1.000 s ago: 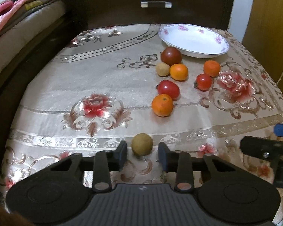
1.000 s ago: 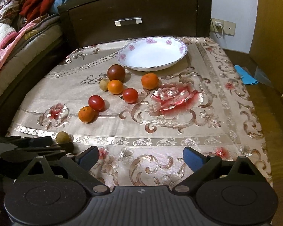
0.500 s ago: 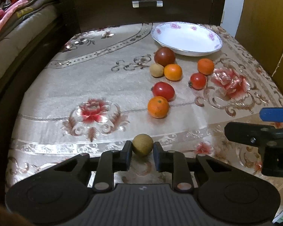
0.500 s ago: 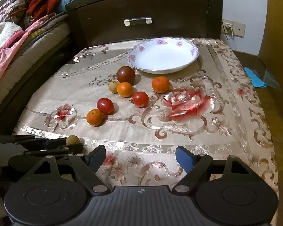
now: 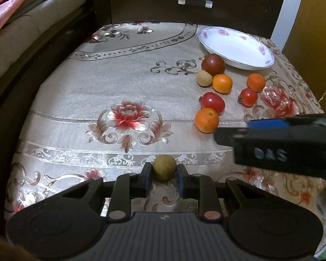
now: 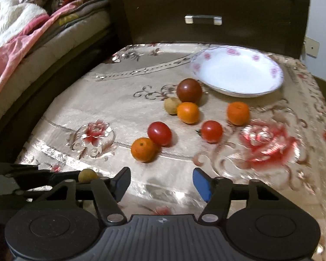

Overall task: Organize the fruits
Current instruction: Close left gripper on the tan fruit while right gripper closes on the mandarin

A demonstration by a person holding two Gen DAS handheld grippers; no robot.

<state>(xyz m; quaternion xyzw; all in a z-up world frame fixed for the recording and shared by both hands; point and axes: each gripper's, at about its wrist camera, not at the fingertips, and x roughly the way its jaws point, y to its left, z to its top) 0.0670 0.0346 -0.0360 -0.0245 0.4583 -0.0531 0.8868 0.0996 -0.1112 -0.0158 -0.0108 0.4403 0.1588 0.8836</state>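
Note:
My left gripper (image 5: pixel 164 174) is shut on a small tan-green round fruit (image 5: pixel 164 167) near the table's front edge; it also shows in the right wrist view (image 6: pixel 87 175). My right gripper (image 6: pixel 160 182) is open and empty, a little short of an orange (image 6: pixel 143 149) and a red tomato (image 6: pixel 159 133). More fruit lies beyond: another tomato (image 6: pixel 212 131), two oranges (image 6: pixel 188 112) (image 6: pixel 238 113), a tan fruit (image 6: pixel 171 106) and a dark red one (image 6: pixel 189 90). A white flowered plate (image 6: pixel 269 87) stands empty at the back.
The table wears a beige flowered cloth (image 5: pixel 119 82). A dark wooden drawer front (image 6: pixel 206 13) rises behind it. A bed with blankets (image 6: pixel 15 43) runs along the left. The right gripper's arm (image 5: pixel 282 141) crosses the left wrist view at the right.
My left gripper's fingers have closed on the tan-green fruit. My right gripper has moved forward and left, closer to the fruit cluster.

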